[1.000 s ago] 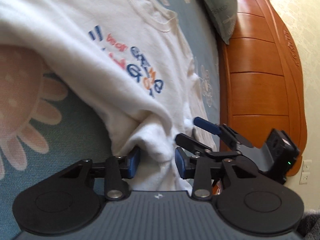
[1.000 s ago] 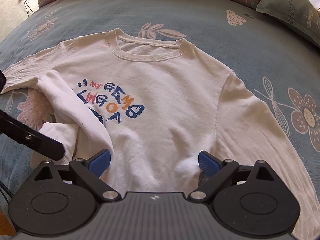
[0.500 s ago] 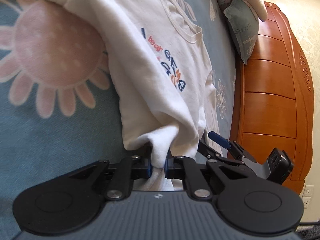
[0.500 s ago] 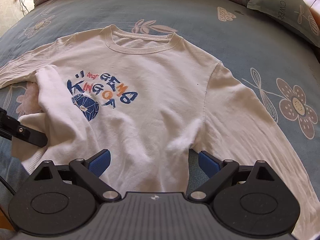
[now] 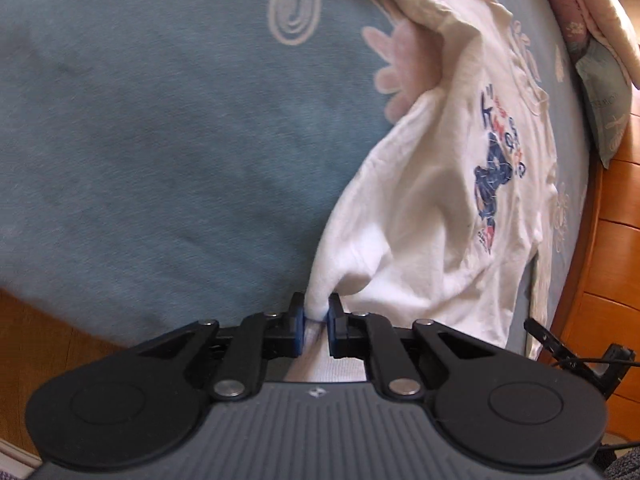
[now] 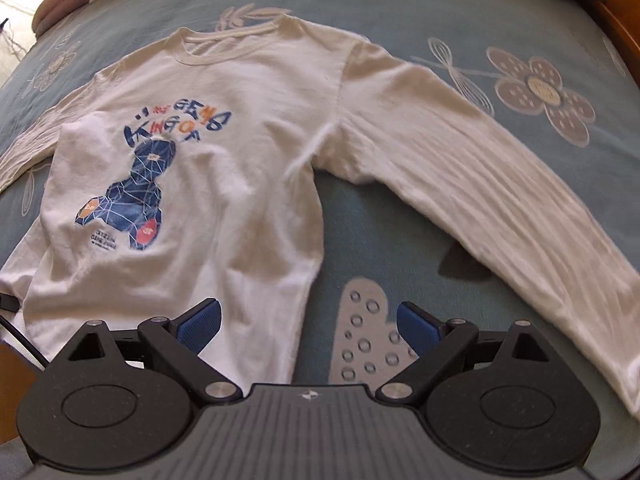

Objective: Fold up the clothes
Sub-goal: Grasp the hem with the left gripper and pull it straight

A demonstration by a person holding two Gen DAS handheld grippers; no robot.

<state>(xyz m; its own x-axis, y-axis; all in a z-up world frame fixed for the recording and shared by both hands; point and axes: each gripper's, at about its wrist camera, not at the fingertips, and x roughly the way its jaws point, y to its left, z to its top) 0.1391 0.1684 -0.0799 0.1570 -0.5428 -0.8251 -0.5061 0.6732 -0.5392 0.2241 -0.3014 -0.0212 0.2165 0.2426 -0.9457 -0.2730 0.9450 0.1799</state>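
A white long-sleeved shirt (image 6: pixel 248 120) with a blue and orange print lies face up on the blue flowered bedspread (image 6: pixel 400 248), its right sleeve (image 6: pixel 500 200) stretched out to the side. My left gripper (image 5: pixel 316 320) is shut on the shirt's (image 5: pixel 432 216) hem corner and holds it taut near the bed's edge. In the right wrist view, my right gripper (image 6: pixel 308 324) is open just above the bedspread, its left finger over the shirt's lower hem and its right finger over bare bedspread. Nothing sits between its fingers.
A wooden bed frame (image 5: pixel 612 240) runs along the right of the left wrist view, with a grey-green pillow (image 5: pixel 604 104) and a folded quilt (image 5: pixel 580 4) by it. Wooden floor (image 5: pixel 36 340) shows past the bedspread's near edge. The other gripper's black body (image 5: pixel 576 356) shows at lower right.
My left gripper has shut on the hem corner and pulled it down, unrolling the bunched lower part of the shirt so the whole print shows. The right gripper has stayed open and drawn back.
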